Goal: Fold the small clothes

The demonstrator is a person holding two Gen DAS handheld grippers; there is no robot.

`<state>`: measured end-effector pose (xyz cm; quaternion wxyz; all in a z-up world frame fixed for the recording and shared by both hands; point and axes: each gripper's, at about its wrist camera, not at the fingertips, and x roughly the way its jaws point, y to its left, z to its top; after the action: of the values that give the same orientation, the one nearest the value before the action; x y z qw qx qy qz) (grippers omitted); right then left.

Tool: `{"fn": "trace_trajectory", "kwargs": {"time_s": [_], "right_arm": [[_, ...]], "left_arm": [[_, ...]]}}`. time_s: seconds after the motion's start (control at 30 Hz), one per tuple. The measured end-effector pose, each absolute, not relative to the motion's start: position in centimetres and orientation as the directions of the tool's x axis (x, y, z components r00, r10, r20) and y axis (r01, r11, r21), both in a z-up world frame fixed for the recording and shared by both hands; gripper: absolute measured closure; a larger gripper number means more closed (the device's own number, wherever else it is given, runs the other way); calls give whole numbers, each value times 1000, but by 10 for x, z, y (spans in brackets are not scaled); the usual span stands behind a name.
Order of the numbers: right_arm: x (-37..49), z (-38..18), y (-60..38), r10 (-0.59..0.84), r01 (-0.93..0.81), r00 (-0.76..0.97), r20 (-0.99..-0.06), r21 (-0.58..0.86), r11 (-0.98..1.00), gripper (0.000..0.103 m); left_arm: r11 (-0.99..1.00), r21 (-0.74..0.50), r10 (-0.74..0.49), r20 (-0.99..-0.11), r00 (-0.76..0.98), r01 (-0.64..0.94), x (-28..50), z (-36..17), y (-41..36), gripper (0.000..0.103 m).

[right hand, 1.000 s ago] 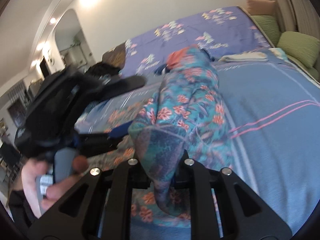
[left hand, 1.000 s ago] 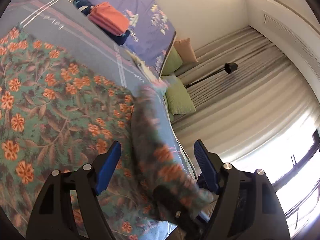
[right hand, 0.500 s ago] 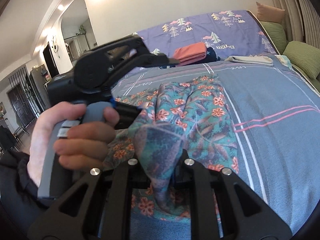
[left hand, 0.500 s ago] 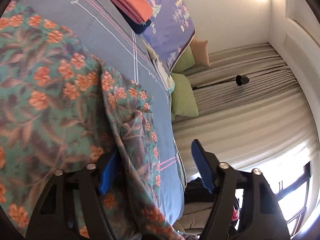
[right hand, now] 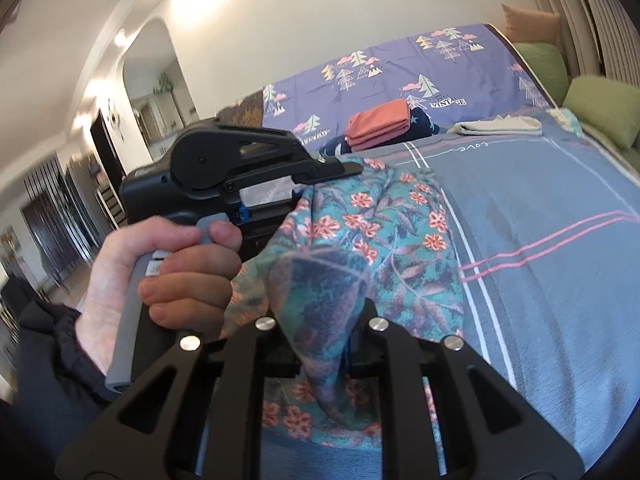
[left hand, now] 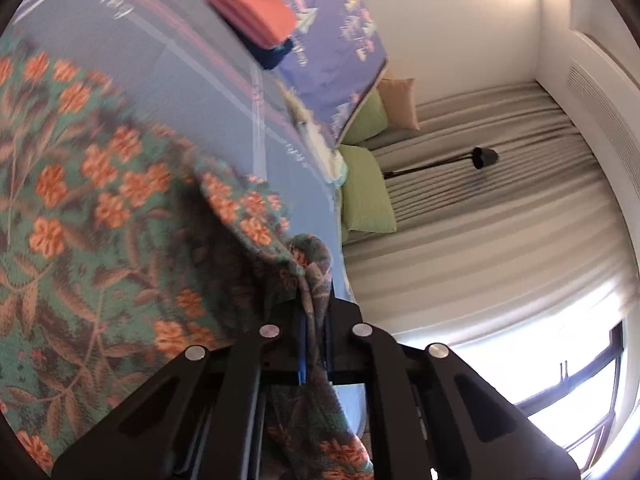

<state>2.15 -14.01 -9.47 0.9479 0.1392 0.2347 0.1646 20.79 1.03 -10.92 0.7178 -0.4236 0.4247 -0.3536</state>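
Both tools are engaged on one item, the floral garment point(right hand: 384, 240), which lies partly spread on the bed point(right hand: 560, 200). The left tool point(left hand: 316, 320) has just been closing, and its jaws now stand together, clamped on a bunched fold of the garment. From the right wrist view, the left tool point(right hand: 344, 170) sits ahead and to the left, at the garment's far edge. The right tool point(right hand: 324, 332) is clamped on a second fold of the same cloth, which rises directly in front of it.

Status: the garment is gripped at two points but not yet folded; most of it spreads to the left of the left tool. Folding and placement remain. A folded stack point(right hand: 380, 124), orange on top, rests farther ahead on the bed, which suggests completed items.
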Motion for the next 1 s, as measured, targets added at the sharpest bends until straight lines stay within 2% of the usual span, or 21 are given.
{"fn": "trace_trajectory", "kwargs": {"time_s": [0.2, 0.33, 0.43, 0.7, 0.8, 1.0], "right_arm": [[14, -64, -142, 419, -297, 850, -318, 368, 881, 89], [15, -47, -141, 516, -373, 817, -256, 448, 813, 89], [20, -41, -125, 576, -419, 777, -254, 474, 775, 89], [39, -69, -65, 682, -465, 675, -282, 556, 689, 89], [42, -84, -48, 708, -467, 631, -318, 572, 674, 89], [47, -103, -31, 714, -448, 577, -397, 577, 683, 88]], "left_arm": [[419, -871, -862, -294, 412, 255, 200, -63, 10, 97], [469, -812, -838, -285, 465, 347, 189, -26, 25, 97], [514, -771, -814, -300, 498, 376, 181, -14, 46, 97], [625, -717, -699, -339, 630, 308, 172, -43, 136, 96], [604, -771, -674, -360, 645, 201, 179, -74, 172, 97], [605, -781, -656, -379, 653, 154, 185, -96, 185, 96]]}}
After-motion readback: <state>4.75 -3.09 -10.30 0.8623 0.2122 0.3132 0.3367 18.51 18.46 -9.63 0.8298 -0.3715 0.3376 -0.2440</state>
